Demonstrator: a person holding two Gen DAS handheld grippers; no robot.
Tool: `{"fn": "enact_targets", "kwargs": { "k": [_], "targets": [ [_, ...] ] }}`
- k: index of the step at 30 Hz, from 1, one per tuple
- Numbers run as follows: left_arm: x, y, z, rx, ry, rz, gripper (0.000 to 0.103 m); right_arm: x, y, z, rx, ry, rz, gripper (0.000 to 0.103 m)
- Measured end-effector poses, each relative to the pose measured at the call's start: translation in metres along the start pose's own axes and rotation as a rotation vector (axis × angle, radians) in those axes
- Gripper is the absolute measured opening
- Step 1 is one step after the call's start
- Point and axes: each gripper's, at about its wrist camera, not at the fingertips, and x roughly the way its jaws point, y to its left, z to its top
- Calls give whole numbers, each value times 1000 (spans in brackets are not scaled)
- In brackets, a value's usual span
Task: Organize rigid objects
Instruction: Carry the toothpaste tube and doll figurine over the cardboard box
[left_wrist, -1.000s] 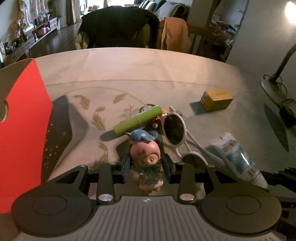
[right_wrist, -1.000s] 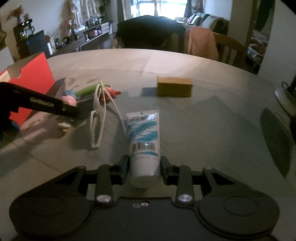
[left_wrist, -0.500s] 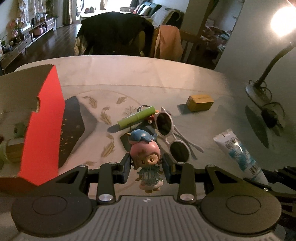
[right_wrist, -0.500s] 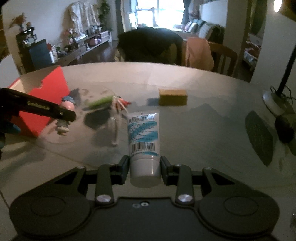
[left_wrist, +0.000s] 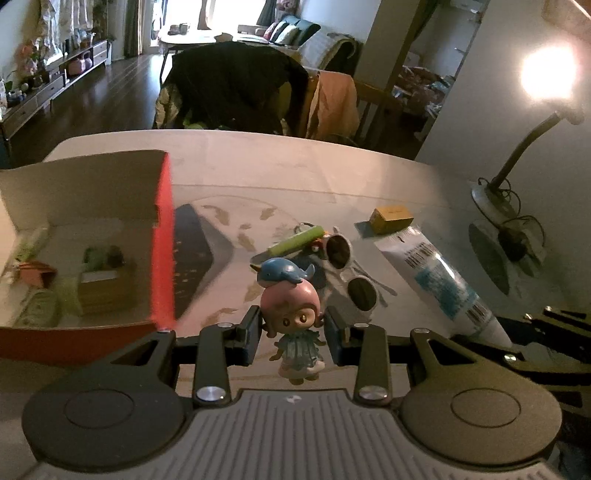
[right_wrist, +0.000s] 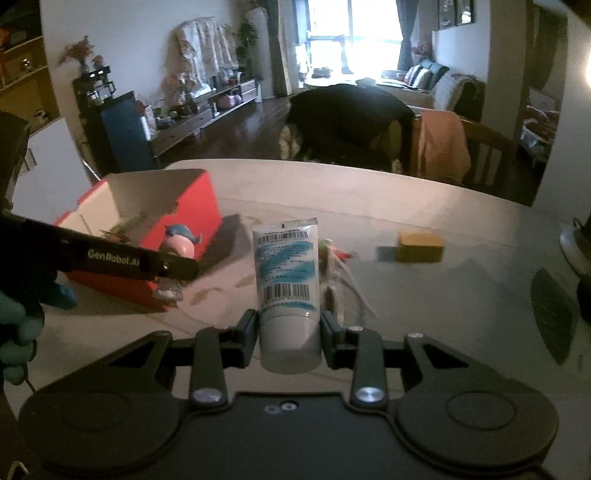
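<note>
My left gripper (left_wrist: 291, 338) is shut on a small doll figurine (left_wrist: 291, 314) with a pink head and a blue whale on top, held above the table just right of the red open box (left_wrist: 162, 236). It also shows in the right wrist view (right_wrist: 179, 243). My right gripper (right_wrist: 290, 332) is shut on the cap end of a white and blue tube (right_wrist: 286, 269), lifted off the table; the tube also shows in the left wrist view (left_wrist: 439, 280). White sunglasses (left_wrist: 351, 266), a green stick (left_wrist: 295, 242) and a yellow block (left_wrist: 391, 218) lie on the table.
The red box holds several items, among them a wooden block (left_wrist: 105, 290). A dark mat (left_wrist: 195, 254) lies beside the box. A desk lamp base with cables (left_wrist: 506, 218) stands at the right. Chairs with draped clothes (left_wrist: 236, 85) stand behind the table.
Both grippers have risen and drawn back with their loads. The left one has moved toward the red box, whose inside now shows. The tube is off the table.
</note>
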Motion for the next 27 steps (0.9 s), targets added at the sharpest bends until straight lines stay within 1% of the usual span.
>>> {"fn": "enact_targets", "kwargs": {
  "k": [8, 16, 21, 27],
  "targets": [
    [-39, 46, 1, 4, -4, 39, 36, 2, 57, 23, -36, -32, 35, 34],
    [-69, 98, 8, -3, -32, 46, 36, 18, 112, 43, -86, -36, 53, 34],
    [-77, 127, 14, -2, -34, 52, 36, 30, 141, 54, -111, -35, 61, 34],
    [-76, 160, 22, 7, -19, 62, 36, 47, 178, 67, -133, -33, 68, 34]
  ]
}}
